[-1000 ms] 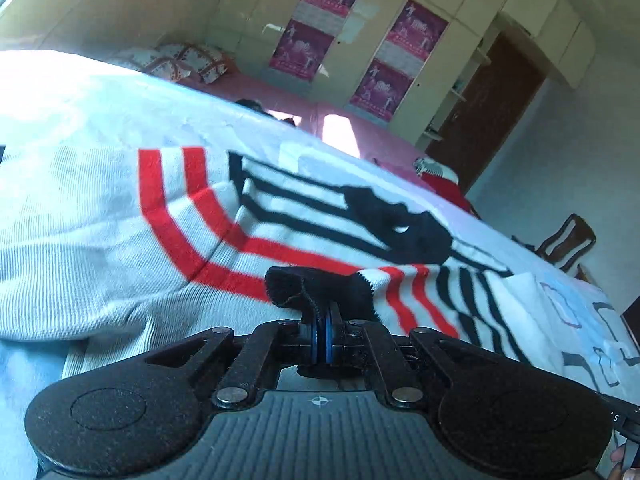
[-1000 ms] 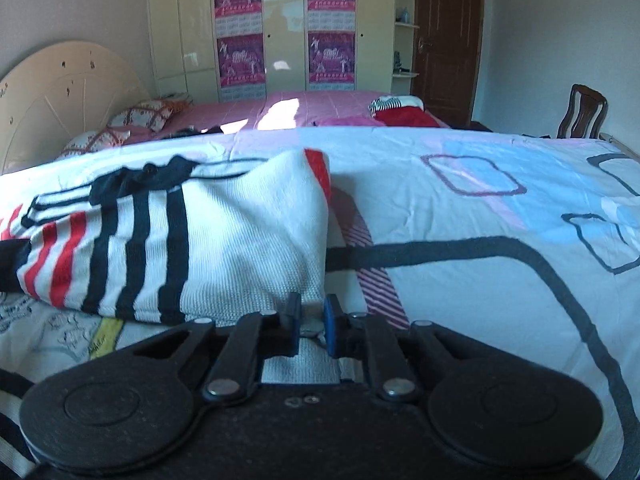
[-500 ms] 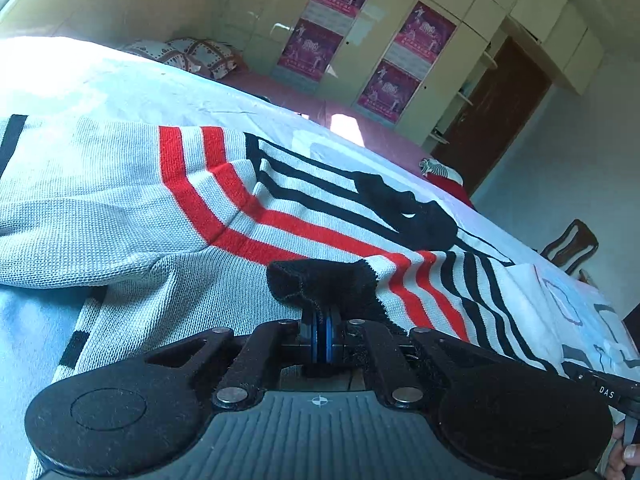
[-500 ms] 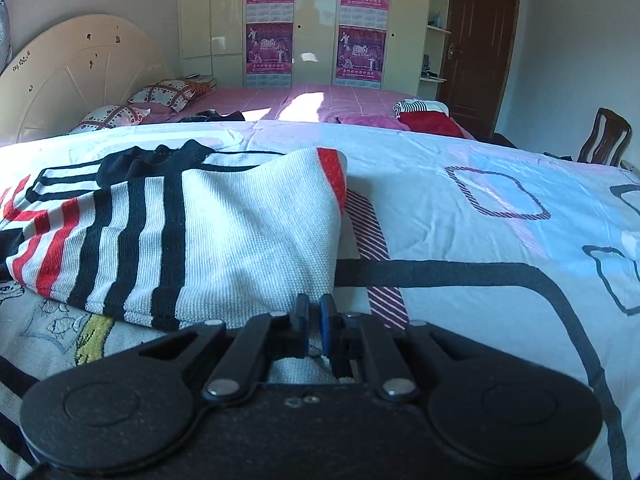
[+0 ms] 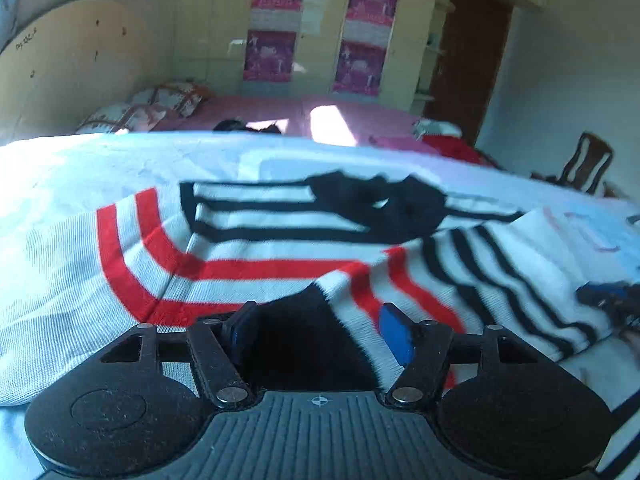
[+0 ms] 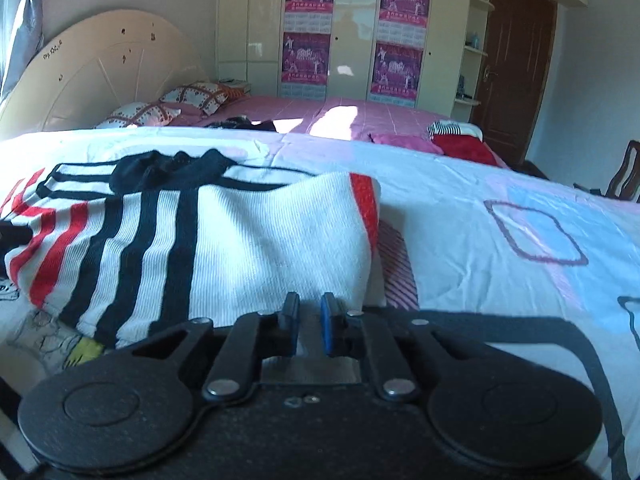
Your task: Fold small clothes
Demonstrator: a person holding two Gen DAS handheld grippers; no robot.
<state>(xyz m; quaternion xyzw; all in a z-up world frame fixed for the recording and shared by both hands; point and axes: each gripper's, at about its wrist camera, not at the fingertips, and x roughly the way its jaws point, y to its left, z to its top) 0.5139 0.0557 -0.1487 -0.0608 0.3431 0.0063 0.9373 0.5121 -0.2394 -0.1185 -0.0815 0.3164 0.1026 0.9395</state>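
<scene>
A white knit sweater (image 5: 248, 236) with red and black stripes and a black collar lies on the patterned bedspread (image 6: 500, 184). In the left wrist view its black cuff (image 5: 304, 336) lies between the spread fingers of my left gripper (image 5: 320, 330), which is open. In the right wrist view the sweater (image 6: 256, 236) lies with a sleeve folded over the body, just ahead of my right gripper (image 6: 308, 320). The right jaws stand a small gap apart with nothing between them. The right gripper also shows at the right edge of the left wrist view (image 5: 612, 300).
A second bed with a pink cover (image 6: 336, 116), pillows (image 6: 200, 94) and loose clothes (image 6: 460, 144) stands beyond. A wardrobe with posters (image 6: 352, 28) and a brown door (image 6: 516, 60) line the far wall. A wooden chair (image 6: 624, 176) stands at the right.
My left gripper has opened and let go of the black cuff, which now lies between its fingers. The right jaws have opened slightly and let go of the sweater edge.
</scene>
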